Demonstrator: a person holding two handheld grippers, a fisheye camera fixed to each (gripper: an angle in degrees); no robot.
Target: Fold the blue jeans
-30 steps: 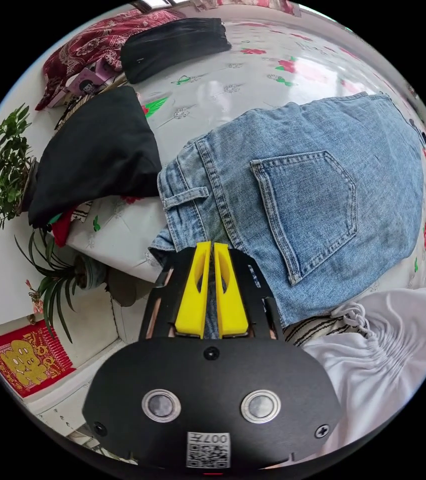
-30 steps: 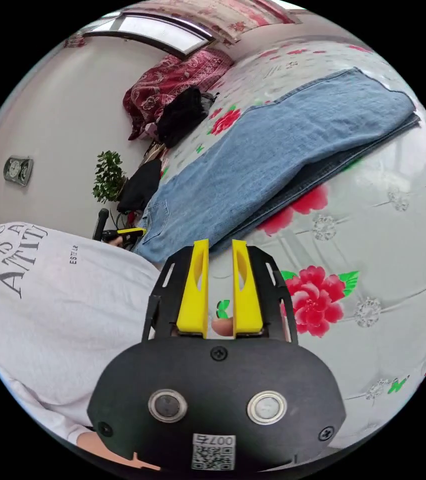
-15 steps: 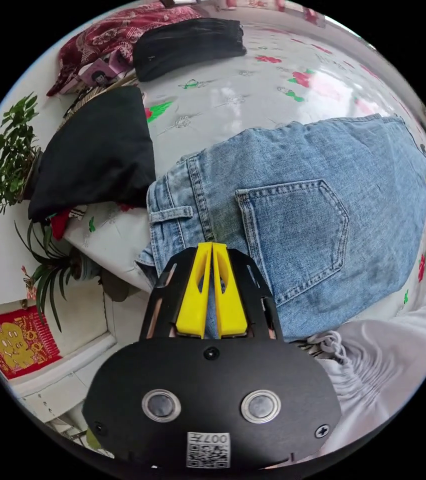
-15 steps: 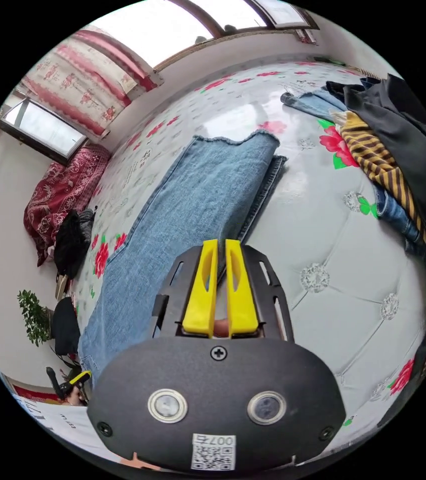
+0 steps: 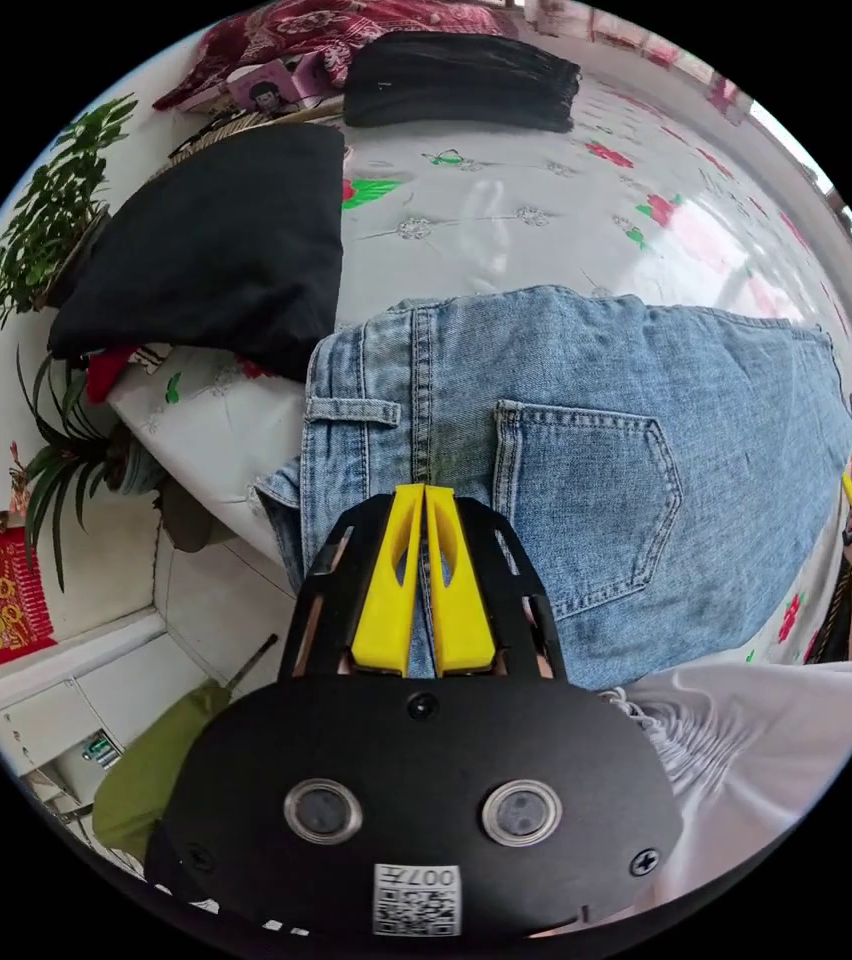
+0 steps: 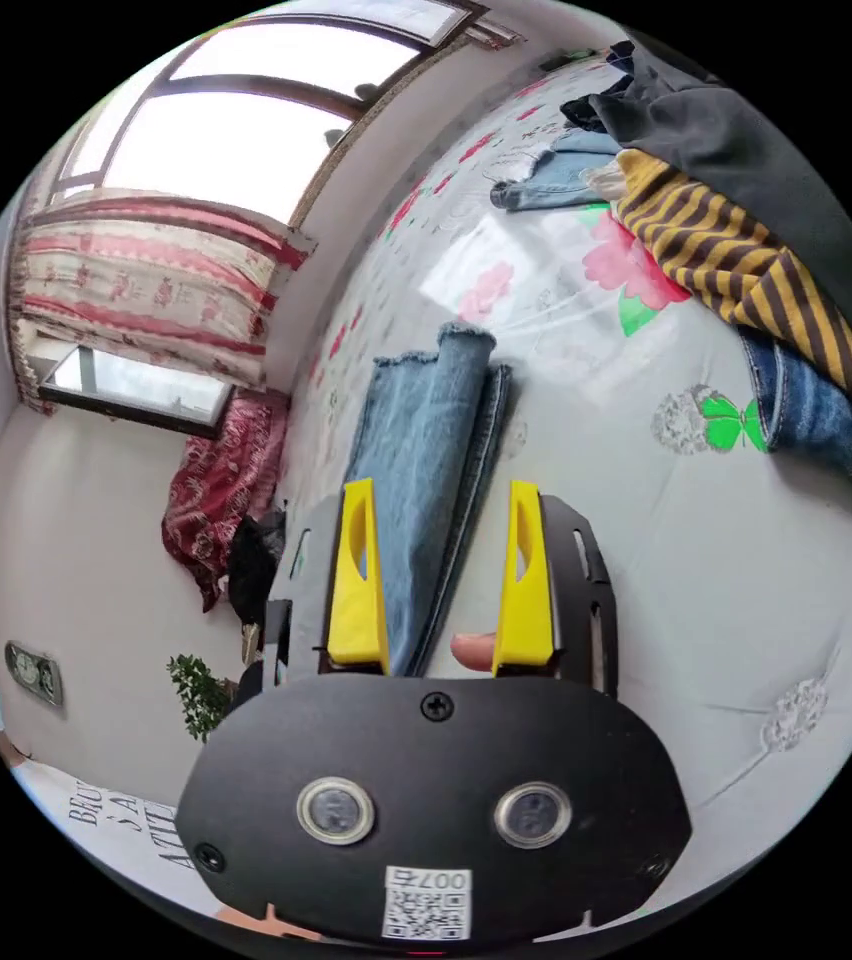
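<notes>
Left gripper [image 5: 424, 500] has its yellow jaws pinched tight on the waistband edge of the blue jeans [image 5: 586, 440], which lie flat on the floral bed cover [image 5: 506, 210], back pocket up. Right gripper [image 6: 438, 500] is spread wide over the jeans' legs. Striped top [image 6: 746, 260] and a black cushion [image 5: 206, 240] sit nearby.
</notes>
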